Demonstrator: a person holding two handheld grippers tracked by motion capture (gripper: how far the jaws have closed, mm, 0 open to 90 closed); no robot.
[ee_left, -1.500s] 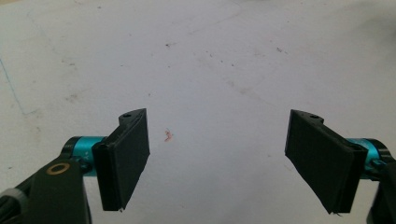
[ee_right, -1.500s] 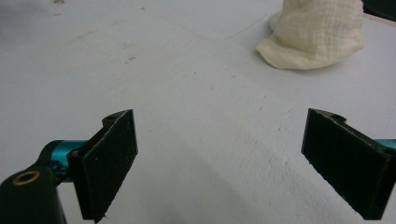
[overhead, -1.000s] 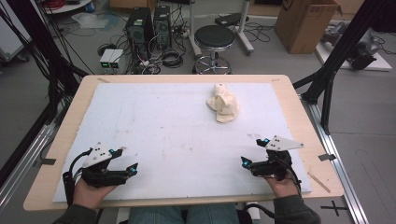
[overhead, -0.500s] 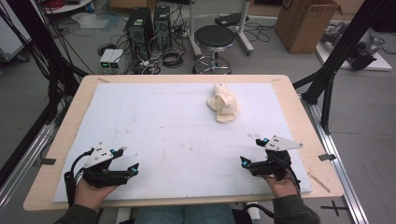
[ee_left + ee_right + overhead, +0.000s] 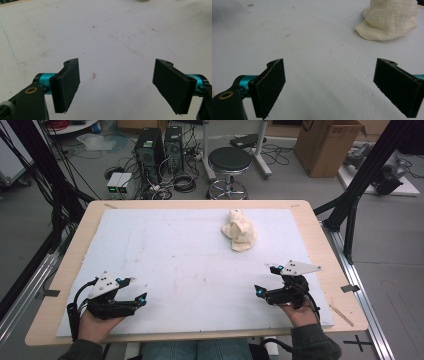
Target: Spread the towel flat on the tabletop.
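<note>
Near the top centre of the high view: a crumpled cream cloth (image 5: 239, 230) sits bunched on the white board (image 5: 165, 265), well apart from both grippers.

Cloth from the right gripper: up and to the left of the right gripper (image 5: 264, 281) in the high view; in the right gripper view the cloth (image 5: 389, 20) fills the upper right corner, beyond the jaws and off to their right.

Cloth from the left gripper: far across the board, toward the upper right of the left gripper (image 5: 136, 290); its own view catches a sliver of the cloth (image 5: 143, 0) at the top edge.

Long axis: the heap runs roughly top to bottom in the high view, leaning slightly right at its lower end.

Nearer hand: the right, by a clear margin, so the reach probably falls to it.

Right gripper (image 5: 332, 82): jaws spread wide, nothing between them.

Left gripper (image 5: 117, 83): jaws spread wide, bare board between them.

Pose: both hands rest low at the bottom edge of the board, grippers pointing toward the frame's middle.
</note>
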